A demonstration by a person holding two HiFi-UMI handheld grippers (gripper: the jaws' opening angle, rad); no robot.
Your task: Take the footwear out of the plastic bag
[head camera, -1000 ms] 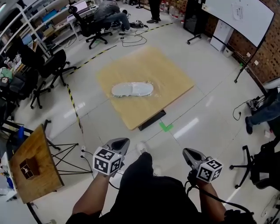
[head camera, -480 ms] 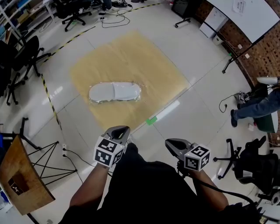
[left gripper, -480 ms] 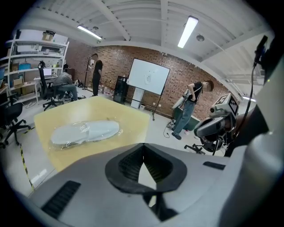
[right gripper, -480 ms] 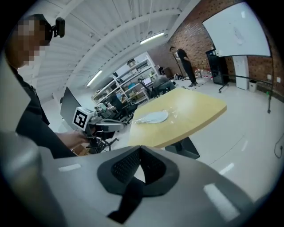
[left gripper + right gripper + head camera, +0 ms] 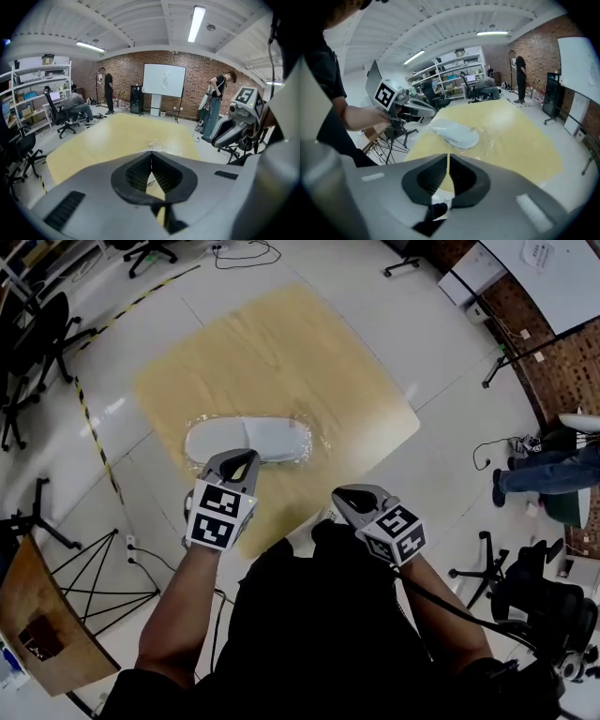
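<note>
Head view: the bagged slipper [image 5: 251, 439] lies just beyond the left hand-held gripper [image 5: 240, 461], whose jaws are together

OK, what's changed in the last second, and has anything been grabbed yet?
The person has stepped up to the table, bringing both grippers forward. The left gripper now hangs just short of the bagged slipper, shut and empty. The right gripper is at the table's near edge, its jaws opening with nothing between them. Nothing grabbed. The bagged slipper lies untouched in the same spot.
</note>
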